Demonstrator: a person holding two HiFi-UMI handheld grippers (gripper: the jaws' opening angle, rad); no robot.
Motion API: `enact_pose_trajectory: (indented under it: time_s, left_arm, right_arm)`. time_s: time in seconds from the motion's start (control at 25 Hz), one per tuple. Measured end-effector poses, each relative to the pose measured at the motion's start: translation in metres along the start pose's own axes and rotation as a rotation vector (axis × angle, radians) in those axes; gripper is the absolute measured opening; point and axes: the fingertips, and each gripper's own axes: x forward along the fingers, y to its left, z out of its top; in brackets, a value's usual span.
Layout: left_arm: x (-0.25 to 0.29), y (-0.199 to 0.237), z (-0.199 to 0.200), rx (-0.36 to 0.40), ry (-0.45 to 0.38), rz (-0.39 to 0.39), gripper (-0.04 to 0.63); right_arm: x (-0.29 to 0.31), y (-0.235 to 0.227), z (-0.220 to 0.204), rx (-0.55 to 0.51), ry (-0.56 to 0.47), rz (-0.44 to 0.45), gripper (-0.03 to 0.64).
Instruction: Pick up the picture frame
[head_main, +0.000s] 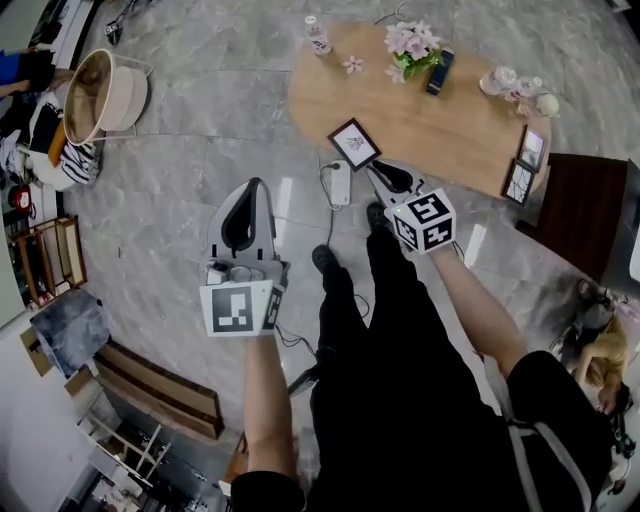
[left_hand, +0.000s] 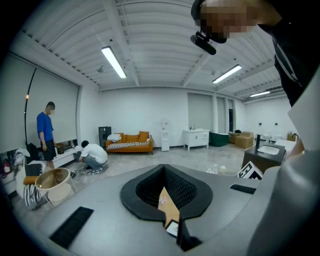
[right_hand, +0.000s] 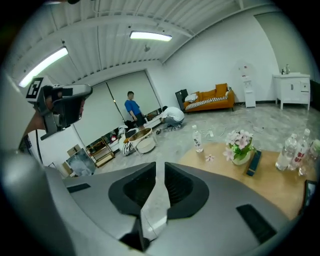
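Picture frame (head_main: 354, 143): small and dark-edged with a pale print. It sits at the 8 o'clock edge of the wooden bench (head_main: 450, 120), turned cornerwise in the head view. Whether it lies flat or is propped up cannot be told.

Right tool (head_main: 373, 172): clenched, pads together with nothing between them. It points toward 11 o'clock in the head view, with its tips just beside the frame's near corner — contact cannot be made out.

Left tool (head_main: 257, 186): also clenched and empty. It points to 12 o'clock over the grey stone floor (head_main: 200, 150), at 8 o'clock from the frame and well apart from it. In its own view, a strip of bench and the frame show in the narrow gap between its pads.

Other frames (head_main: 530, 148): two stand at the bench's 4 o'clock end.

Flower pot (head_main: 413, 48): holds pink blooms, at the bench's 12 o'clock side, with a dark flat case (head_main: 439, 72) just beside it at 4 o'clock.

Bottle (head_main: 317, 35): clear, at the bench's 10 o'clock end.

Power strip (head_main: 340, 183): white, on the floor between the two tools.

Round basket (head_main: 105, 95): at 10 o'clock in the head view.

Background: an orange sofa (left_hand: 127, 141) against the far wall — one person stands (left_hand: 45, 132) and another crouches (left_hand: 93, 155) at its 9 o'clock.
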Motion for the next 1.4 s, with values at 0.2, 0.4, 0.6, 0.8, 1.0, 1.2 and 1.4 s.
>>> enact_pose_trajectory:
  time_s: [0.2,0.4,0.6,0.8,1.0,1.2,1.4]
  left_arm:
    - [0.021,-0.001,-0.019,-0.011,0.014,-0.005,0.011]
    - [0.047,0.000,-0.044,-0.023,0.037,-0.006,0.011]
    - [0.083,0.001,-0.068,-0.024,0.058,-0.024,0.011]
    - [0.115,-0.003,-0.093,-0.016,0.072,-0.044,0.011]
    - [0.138,0.001,-0.121,-0.032,0.098,-0.053,0.011]
    - [0.163,0.008,-0.152,-0.058,0.121,-0.061,0.011]
    - [0.185,0.008,-0.180,-0.075,0.142,-0.080,0.011]
  right_arm:
    - [0.032,-0.025,-0.044,0.139,0.043,0.008,0.106]
    - [0.064,-0.047,-0.095,0.284,0.081,0.001,0.160]
    - [0.094,-0.067,-0.138,0.365,0.127,-0.019,0.207]
    - [0.124,-0.088,-0.191,0.517,0.188,-0.037,0.233]
    - [0.153,-0.102,-0.235,0.702,0.230,-0.080,0.244]
    - [0.176,-0.109,-0.271,0.860,0.232,-0.090,0.247]
    - [0.198,-0.114,-0.290,0.920,0.231,-0.072,0.247]
